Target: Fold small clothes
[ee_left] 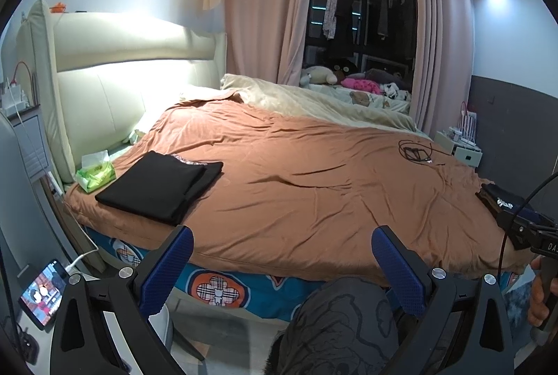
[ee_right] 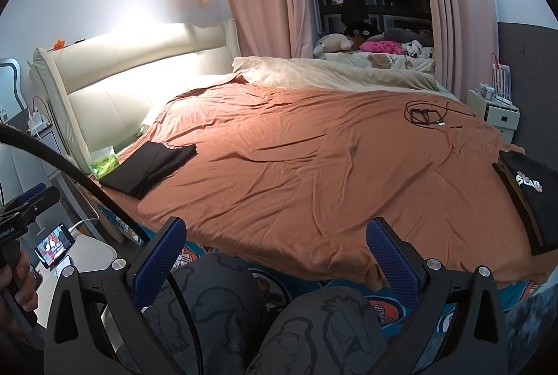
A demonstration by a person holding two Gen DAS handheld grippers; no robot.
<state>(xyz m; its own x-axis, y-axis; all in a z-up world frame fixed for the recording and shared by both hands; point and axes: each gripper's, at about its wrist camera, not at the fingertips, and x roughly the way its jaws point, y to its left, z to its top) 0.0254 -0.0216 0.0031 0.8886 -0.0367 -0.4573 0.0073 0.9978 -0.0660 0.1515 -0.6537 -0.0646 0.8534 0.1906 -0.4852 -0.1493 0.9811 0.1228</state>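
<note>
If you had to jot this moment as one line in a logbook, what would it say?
left tool open, empty | right tool open, empty | folded black clothes on orange blanket | printed black garment at right edge

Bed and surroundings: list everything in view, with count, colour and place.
Quilt: one, orange-brown, covering the bed.
Folded clothes: one stack, black, bed's left edge.
Printed garment: one, black with white lettering, bed's right edge.
Tissue pack: one, green, beside the headboard.
Cable: one coil, black, far right on the quilt.
Phone: one, screen lit, low left.
Left hand-held gripper: open, empty.
Right hand-held gripper: open, empty.
</note>
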